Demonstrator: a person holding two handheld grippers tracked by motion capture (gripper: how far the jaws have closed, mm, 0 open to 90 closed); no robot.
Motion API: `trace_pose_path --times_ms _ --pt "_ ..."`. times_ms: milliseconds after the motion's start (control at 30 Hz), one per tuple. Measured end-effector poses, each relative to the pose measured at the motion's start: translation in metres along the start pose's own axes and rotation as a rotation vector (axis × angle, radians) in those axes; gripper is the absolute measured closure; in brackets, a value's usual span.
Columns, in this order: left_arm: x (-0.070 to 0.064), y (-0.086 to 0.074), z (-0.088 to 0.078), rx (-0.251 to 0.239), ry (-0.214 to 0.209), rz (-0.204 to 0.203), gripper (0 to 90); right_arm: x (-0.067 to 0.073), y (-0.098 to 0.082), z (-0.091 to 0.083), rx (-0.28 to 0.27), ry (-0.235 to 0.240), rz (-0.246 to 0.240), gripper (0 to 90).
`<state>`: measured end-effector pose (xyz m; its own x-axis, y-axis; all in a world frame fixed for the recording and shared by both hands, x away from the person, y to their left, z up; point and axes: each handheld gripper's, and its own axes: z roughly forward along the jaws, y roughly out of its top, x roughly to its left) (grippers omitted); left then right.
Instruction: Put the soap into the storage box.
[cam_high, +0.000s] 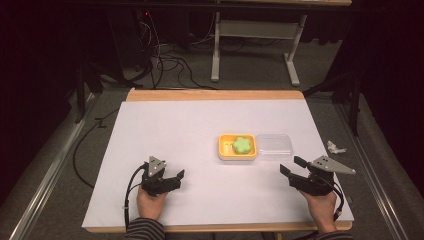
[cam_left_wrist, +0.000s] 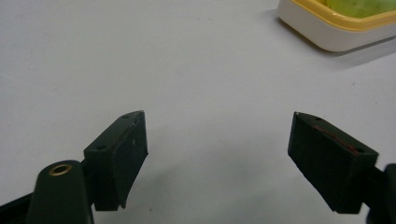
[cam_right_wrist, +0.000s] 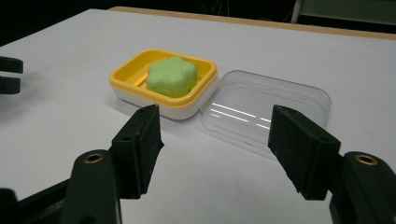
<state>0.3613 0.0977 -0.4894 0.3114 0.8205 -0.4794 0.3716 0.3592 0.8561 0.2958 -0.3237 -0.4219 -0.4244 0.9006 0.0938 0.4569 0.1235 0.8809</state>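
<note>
With lid (cam_high: 273, 146) swung open at 3 o'clock of yellow soap dish (cam_high: 223, 150), green soap (cam_high: 242, 145) exposed for picking, both grippers' jaws spread, empty: left gripper (cam_high: 178, 174), right gripper (cam_high: 293, 165).

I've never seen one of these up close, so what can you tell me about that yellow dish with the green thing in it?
The yellow and white plastic soap dish is rectangular with rounded corners, lying flat on the white table. A green flower-shaped soap rests inside. Its clear plastic lid lies open alongside, touching one edge. Neither gripper touches it.
</note>
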Motion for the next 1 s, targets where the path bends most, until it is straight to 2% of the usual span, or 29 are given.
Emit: trace_pose_path --times_ms 400,1000 --pt "0.0 0.0 0.0 0.003 0.002 0.0 20.3 0.002 -0.009 0.007 0.021 0.016 -0.001 35.5" --pt "0.0 0.0 0.0 0.002 0.002 0.001 20.4 0.007 -0.017 0.026 0.065 0.017 0.007 35.7"
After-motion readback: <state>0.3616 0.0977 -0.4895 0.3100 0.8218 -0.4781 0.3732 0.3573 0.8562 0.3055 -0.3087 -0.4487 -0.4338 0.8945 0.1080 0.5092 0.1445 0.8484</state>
